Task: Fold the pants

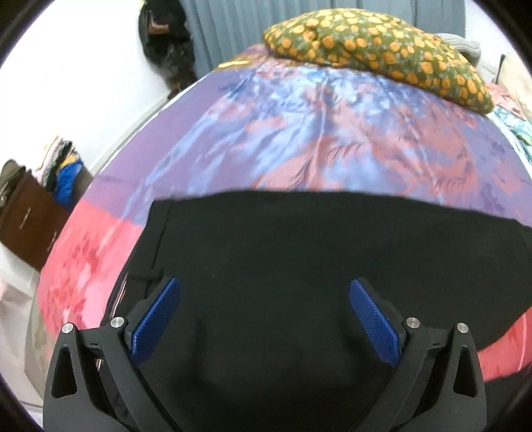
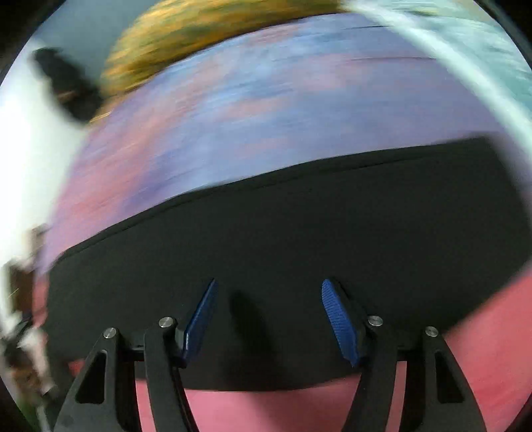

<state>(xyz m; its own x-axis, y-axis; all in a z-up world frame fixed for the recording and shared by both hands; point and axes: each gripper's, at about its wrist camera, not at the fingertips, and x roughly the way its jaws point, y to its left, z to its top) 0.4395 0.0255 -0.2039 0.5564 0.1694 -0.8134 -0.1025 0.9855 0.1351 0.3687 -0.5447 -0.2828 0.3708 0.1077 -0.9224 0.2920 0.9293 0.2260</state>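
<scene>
The black pants [image 1: 299, 252] lie flat on a bed with a pink, purple and blue floral sheet [image 1: 299, 126]. My left gripper [image 1: 264, 285] is open just above the pants near their left end, where a seam and a short drawstring show. In the right wrist view, which is motion-blurred, the pants [image 2: 299, 232] stretch as a wide black band across the bed. My right gripper [image 2: 267, 285] is open over their near edge and holds nothing.
A green pillow with orange dots [image 1: 375, 46] rests at the head of the bed. A brown piece of furniture [image 1: 30, 219] with piled clothes stands left of the bed. A white wall [image 1: 83, 83] and grey curtain [image 1: 226, 26] lie behind.
</scene>
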